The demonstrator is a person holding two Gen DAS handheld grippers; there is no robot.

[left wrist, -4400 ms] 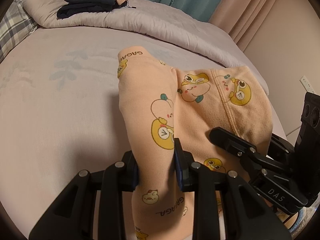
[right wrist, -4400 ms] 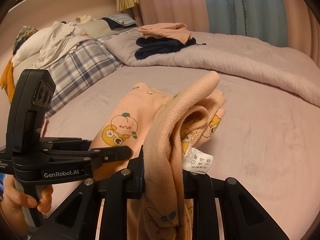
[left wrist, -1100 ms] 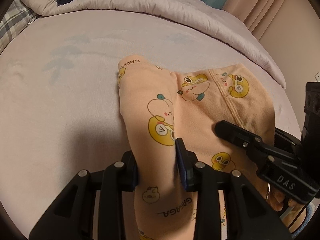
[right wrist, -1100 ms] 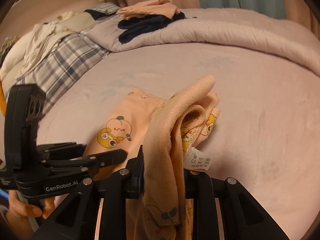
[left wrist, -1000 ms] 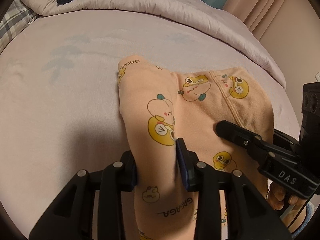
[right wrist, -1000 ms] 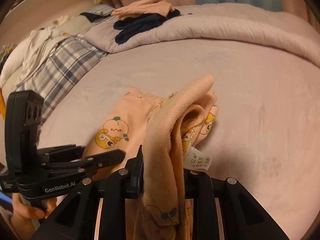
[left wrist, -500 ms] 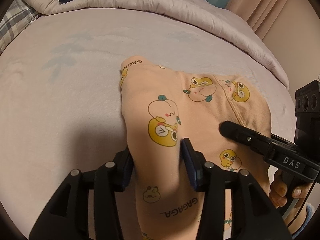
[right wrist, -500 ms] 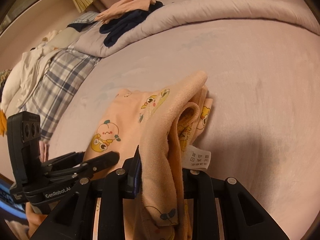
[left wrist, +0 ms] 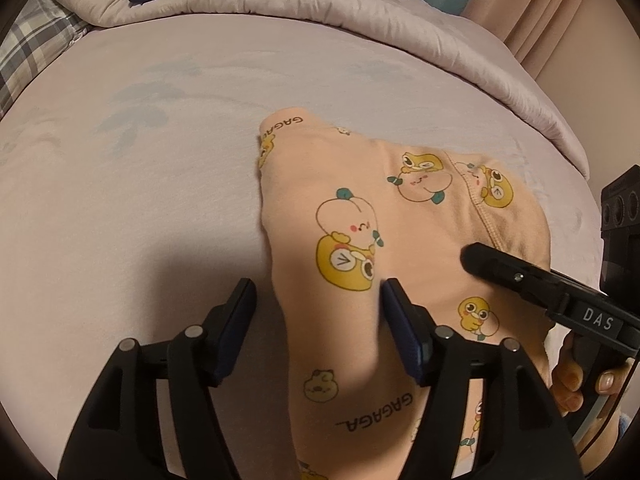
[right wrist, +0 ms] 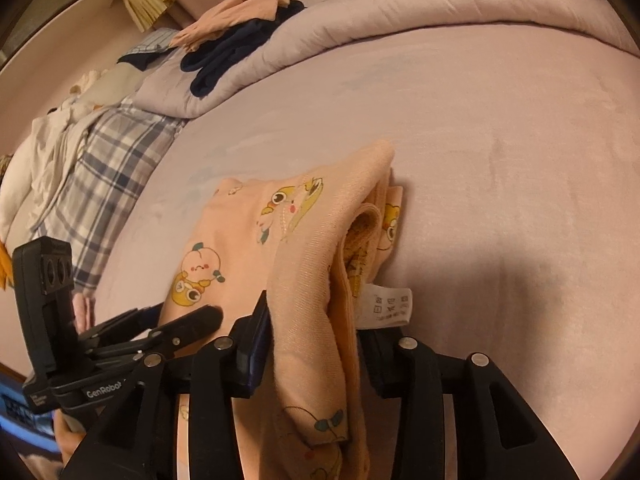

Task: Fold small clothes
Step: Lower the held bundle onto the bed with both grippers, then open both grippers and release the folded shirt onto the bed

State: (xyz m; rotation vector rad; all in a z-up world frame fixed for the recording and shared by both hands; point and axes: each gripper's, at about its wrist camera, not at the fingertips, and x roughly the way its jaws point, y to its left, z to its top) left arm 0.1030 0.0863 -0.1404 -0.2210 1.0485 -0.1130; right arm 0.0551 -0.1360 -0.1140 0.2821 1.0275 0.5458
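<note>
Both tools were letting go: left tool (left wrist: 318, 312) released, right tool (right wrist: 316, 334) slackened around the pajamas (left wrist: 400, 220); the fold risked springing open on the bed (left wrist: 120, 200).

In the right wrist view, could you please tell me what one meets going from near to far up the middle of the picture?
Right claw → peach cartoon-print garment → bare pink bedsheet → rolled lilac quilt.
</note>
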